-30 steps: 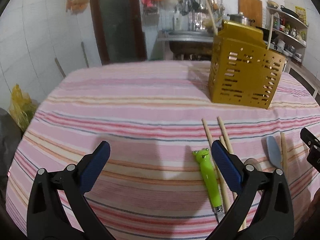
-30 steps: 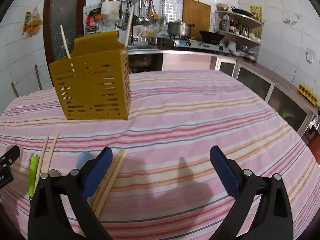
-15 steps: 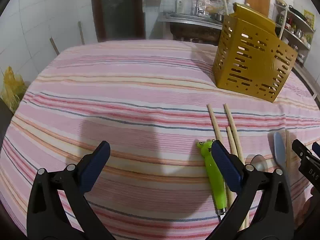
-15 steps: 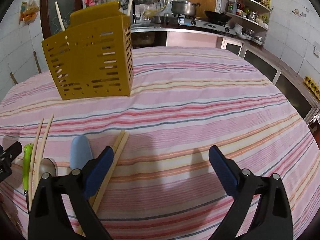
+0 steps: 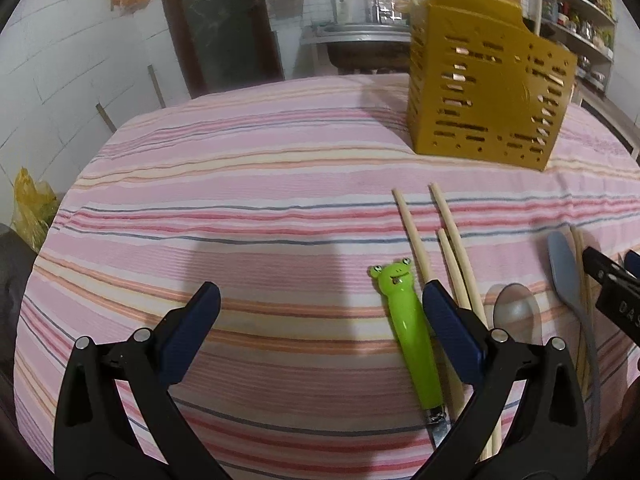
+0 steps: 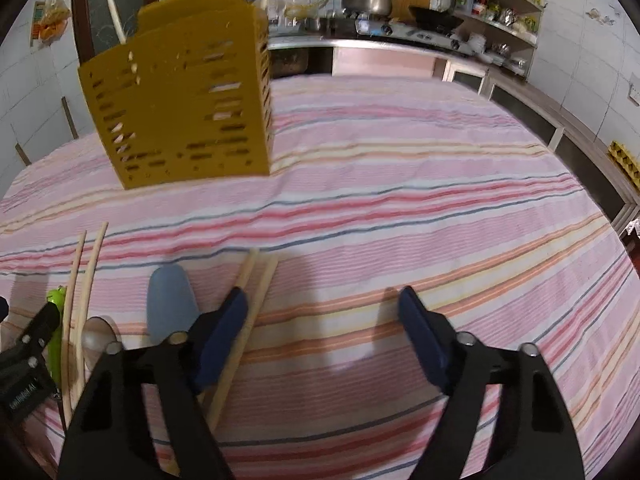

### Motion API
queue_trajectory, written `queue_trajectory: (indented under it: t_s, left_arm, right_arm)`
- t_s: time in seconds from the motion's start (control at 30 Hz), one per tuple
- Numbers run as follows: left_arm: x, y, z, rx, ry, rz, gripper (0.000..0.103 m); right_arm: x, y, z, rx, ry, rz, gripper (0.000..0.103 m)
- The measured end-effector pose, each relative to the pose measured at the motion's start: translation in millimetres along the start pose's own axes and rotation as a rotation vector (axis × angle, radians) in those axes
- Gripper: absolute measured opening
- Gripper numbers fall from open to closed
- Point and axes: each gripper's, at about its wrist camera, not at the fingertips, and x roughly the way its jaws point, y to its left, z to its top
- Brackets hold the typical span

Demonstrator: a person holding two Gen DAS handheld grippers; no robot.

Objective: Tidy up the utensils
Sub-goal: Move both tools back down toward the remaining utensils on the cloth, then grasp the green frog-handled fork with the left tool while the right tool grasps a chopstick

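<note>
Right wrist view: the right gripper (image 6: 322,320) is closing empty beside the chopstick pair (image 6: 244,320) near the counter's (image 6: 400,200) front edge; left gripper (image 5: 320,308) is hovering wide, empty.

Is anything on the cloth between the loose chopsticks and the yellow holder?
Nothing visible. Bare striped tablecloth lies between the chopsticks and the yellow holder; the frog-handled utensil and spoons lie nearer the tongs.

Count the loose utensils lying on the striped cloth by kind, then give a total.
Chopsticks: 5
Spoons: 2, one metal and one blue-grey
Green frog-handled utensil: 1
Total: 8
</note>
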Motion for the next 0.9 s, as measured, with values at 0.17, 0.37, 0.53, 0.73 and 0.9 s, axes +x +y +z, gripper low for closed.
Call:
queue_trajectory:
  t_s: [0.17, 0.37, 0.53, 0.73, 0.9]
  left_arm:
    - [-0.5, -2.9, -1.8, 0.017, 0.005, -0.001, 0.098]
    - [4.2, -0.6, -3.7, 0.002, 0.042, -0.045, 0.098]
    - [10.4, 1.8, -4.8, -0.026, 0.081, -0.062, 0.098]
    - [9.6, -3.5, -2.4, -0.025, 0.082, -0.063, 0.086]
    - [9.7, -14.4, 5.0, -0.012, 0.106, -0.094, 0.058]
  right_arm:
    - [1.1, 11.7, 0.0, -0.026, 0.012, -0.001, 0.056]
    - [2.0, 30.8, 4.4, -0.167, 0.002, 0.039, 0.016]
    - [2.0, 22.8, 11.9, -0.189, 0.005, 0.097, 0.015]
    - [8.6, 13.0, 18.3, -0.086, 0.014, 0.136, 0.015]
    - [13.6, 14.1, 24.1, -0.064, 0.016, 0.110, 0.015]
